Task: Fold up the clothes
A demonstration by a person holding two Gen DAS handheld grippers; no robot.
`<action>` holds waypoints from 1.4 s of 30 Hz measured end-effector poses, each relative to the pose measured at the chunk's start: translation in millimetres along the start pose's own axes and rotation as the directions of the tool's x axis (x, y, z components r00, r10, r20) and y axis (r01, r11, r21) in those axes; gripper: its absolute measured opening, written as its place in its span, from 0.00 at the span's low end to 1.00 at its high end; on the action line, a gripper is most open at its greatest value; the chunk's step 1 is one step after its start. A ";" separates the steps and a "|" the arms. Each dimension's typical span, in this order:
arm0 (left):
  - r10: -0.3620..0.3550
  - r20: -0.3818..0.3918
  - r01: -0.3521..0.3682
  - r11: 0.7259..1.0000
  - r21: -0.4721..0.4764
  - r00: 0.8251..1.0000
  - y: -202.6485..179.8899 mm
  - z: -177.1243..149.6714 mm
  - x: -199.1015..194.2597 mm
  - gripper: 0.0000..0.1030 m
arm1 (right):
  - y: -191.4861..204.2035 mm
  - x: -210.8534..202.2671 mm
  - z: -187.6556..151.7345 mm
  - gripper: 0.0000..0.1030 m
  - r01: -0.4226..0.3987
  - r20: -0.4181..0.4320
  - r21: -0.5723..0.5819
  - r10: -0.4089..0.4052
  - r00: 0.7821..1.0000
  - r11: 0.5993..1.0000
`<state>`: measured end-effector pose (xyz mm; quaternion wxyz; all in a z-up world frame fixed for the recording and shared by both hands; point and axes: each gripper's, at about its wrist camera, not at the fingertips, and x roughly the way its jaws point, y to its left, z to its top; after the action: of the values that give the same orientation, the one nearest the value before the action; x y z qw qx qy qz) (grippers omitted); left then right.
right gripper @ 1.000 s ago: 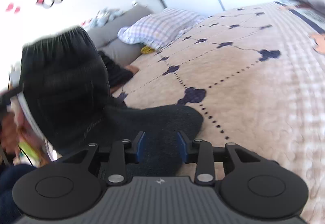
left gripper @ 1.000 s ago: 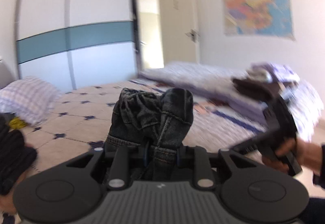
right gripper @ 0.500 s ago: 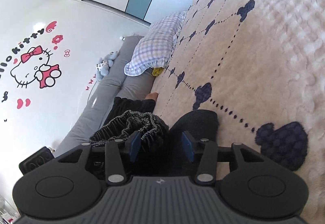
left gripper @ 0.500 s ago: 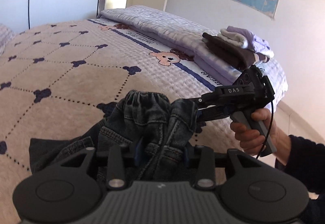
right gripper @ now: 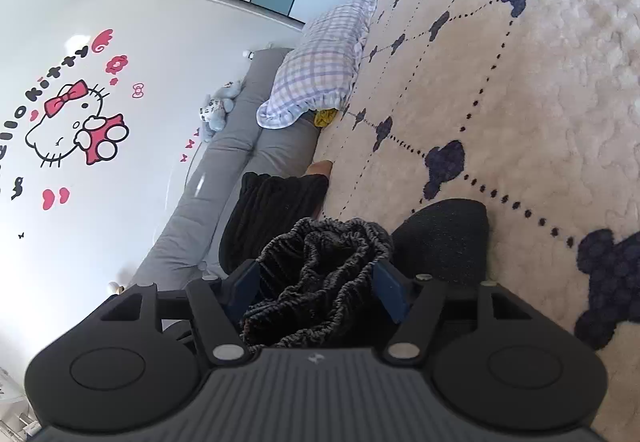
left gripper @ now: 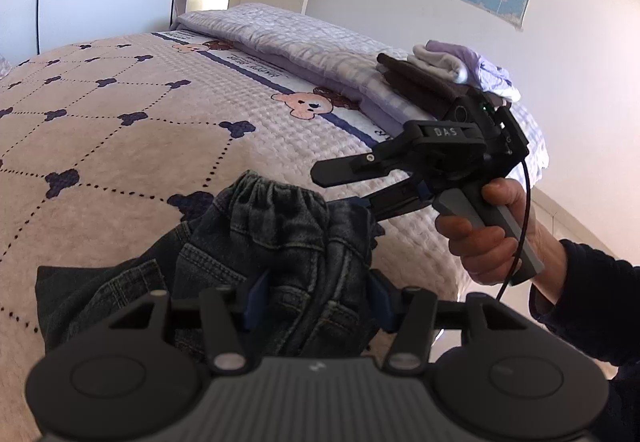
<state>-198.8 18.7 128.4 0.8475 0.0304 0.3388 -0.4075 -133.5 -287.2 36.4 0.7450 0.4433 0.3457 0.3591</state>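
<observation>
Opening left gripper (left gripper: 316, 296): jaws had just been spreading, about half apart, bunched jeans (left gripper: 280, 238) between them, pads loose on the denim.
Right gripper (right gripper: 316, 288): jaws had just been widening, the jeans' gathered waistband slack between blue pads (right gripper: 390, 292).
Jeans: on the bedspread (left gripper: 120, 145), at 6 o'clock.
Folded clothes (left gripper: 436, 77): at 1 o'clock.
Pillow (right gripper: 320, 65): at 12 o'clock.

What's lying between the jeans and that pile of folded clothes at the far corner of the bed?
Only bare bedspread with a teddy bear print separates the jeans from the folded pile, seen in the left wrist view.
</observation>
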 end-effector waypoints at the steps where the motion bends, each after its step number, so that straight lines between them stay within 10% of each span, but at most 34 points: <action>1: -0.012 0.019 0.012 1.000 -0.004 1.000 0.6 -1.0 -4.4 0.60 | 1.0 -0.4 0.5 0.67 0.014 -0.001 -0.003 -0.014 1.000 1.000; 7: 0.044 0.027 -0.044 0.999 -0.001 0.999 5.7 3.7 -6.9 0.66 | 24.1 14.6 0.2 0.70 0.098 -0.067 -0.086 -0.104 0.992 0.991; 15: 0.159 0.096 -0.134 0.966 -0.223 0.983 61.4 -25.9 -49.5 0.66 | 50.5 28.0 -21.7 0.69 0.159 -0.138 -0.259 -0.200 0.970 0.953; 18: 0.185 0.095 -0.150 0.943 -0.299 0.978 75.8 -39.7 -52.0 0.66 | 53.4 58.5 -43.7 0.30 0.248 -0.157 -0.431 -0.343 0.926 0.868; 21: 0.174 0.102 -0.131 0.932 -0.338 0.979 81.0 -51.4 -52.7 0.66 | 57.3 56.6 -46.8 0.23 0.250 -0.119 -0.481 -0.345 0.931 0.840; 25: 0.129 0.111 -0.085 0.938 -0.335 0.985 75.6 -52.8 -41.0 0.64 | 88.7 28.1 -32.8 0.21 0.247 0.004 -0.515 -0.286 0.958 0.821; 30: 0.174 0.017 -0.159 0.933 -0.323 0.985 79.5 -56.8 -7.6 0.56 | 62.6 36.9 -27.4 0.23 0.339 -0.005 -0.505 -0.396 0.918 0.794; 35: 0.160 0.013 -0.145 0.926 -0.348 0.987 87.5 -65.9 -8.8 0.52 | 7.0 29.6 -29.3 0.21 0.262 -0.078 -0.329 -0.303 0.950 0.907; 42: 0.206 0.072 -0.167 0.919 -0.357 0.976 83.1 -49.6 -21.1 0.56 | 57.0 8.3 -31.7 0.33 0.310 0.029 -0.440 -0.331 0.943 0.843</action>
<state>-176.2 104.4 84.3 0.8914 -0.1104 0.3549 -0.2593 -168.7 -247.3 74.9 0.8663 0.1915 0.3429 0.3085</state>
